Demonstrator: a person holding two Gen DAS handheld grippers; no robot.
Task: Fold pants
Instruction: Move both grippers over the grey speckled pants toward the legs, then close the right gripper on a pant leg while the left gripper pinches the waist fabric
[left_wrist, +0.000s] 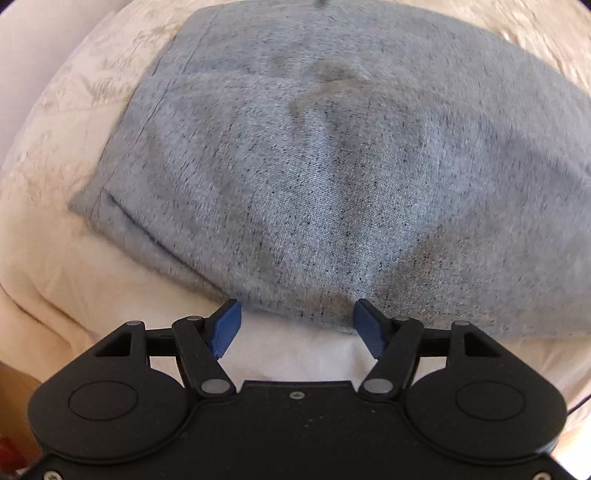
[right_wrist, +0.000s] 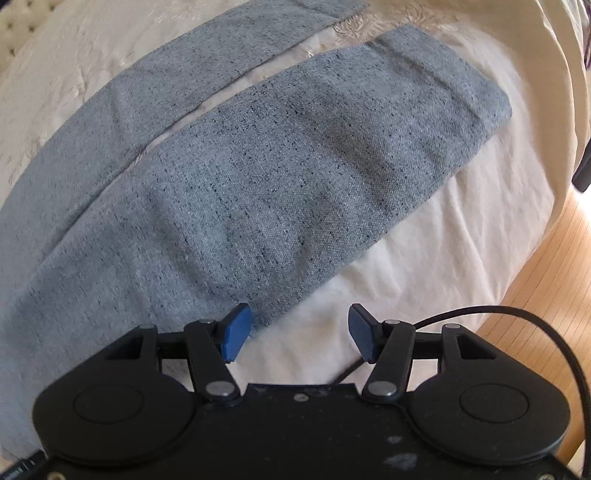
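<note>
Light blue speckled pants lie flat on a cream bedspread. In the left wrist view the waist end fills the picture, its near edge running just under my left gripper, whose blue pads stand wide apart with nothing pinched. In the right wrist view both legs stretch away to the upper right, the hems at the far end. My right gripper hangs open over the near edge of the closer leg; its left pad sits above the cloth, its right pad above bare bedspread.
The bed's edge and wooden floor show at the right of the right wrist view. A black cable loops from the right gripper. Embroidered bedspread lies beyond the pants.
</note>
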